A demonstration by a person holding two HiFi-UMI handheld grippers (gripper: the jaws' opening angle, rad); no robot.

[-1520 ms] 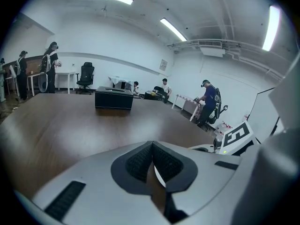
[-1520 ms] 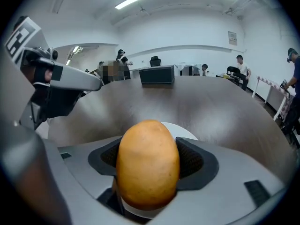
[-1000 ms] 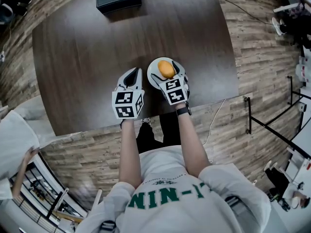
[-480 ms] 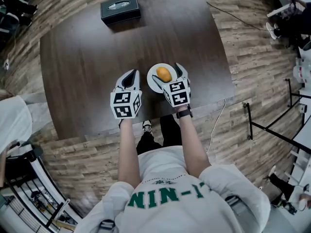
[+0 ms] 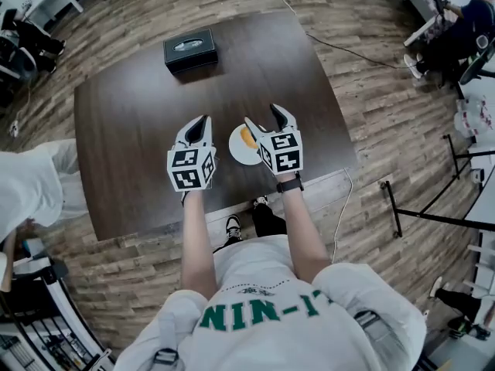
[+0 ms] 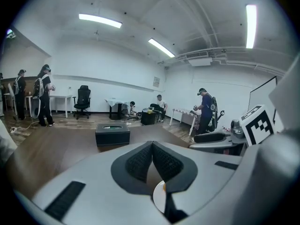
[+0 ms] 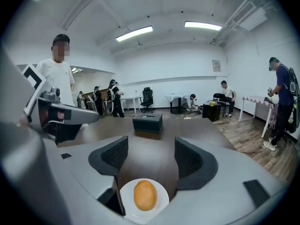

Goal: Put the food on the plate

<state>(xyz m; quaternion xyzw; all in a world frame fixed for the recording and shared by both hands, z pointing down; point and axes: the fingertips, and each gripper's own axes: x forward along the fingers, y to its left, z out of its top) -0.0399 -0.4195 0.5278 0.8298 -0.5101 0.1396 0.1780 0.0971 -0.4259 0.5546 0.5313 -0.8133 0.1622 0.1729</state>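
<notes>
Food [image 7: 145, 195] sits on plate [image 7: 163, 200], just below and behind the right gripper [image 7: 151, 156] jaw tips, so the task looks done. Right gripper: jaws apart and closing, nothing between them, no contact with the food. Left gripper [image 6: 152, 146]: jaws clenched tip to tip, empty, with the plate just to its right. Box [image 5: 189, 49] is well ahead of both grippers on the table [image 5: 131, 130], not a concern.

Risks, as judgement:
- Right gripper hangs over the plate's right side. If it dips, a jaw could clip the rim and tip or slide the plate.
- Food is rounded and loose. A knock to the plate could roll it off onto the table and undo the placement.
- Left gripper is close on the other side. Swinging it right would hit the plate.
- Safest is to pull both grippers straight back.
</notes>
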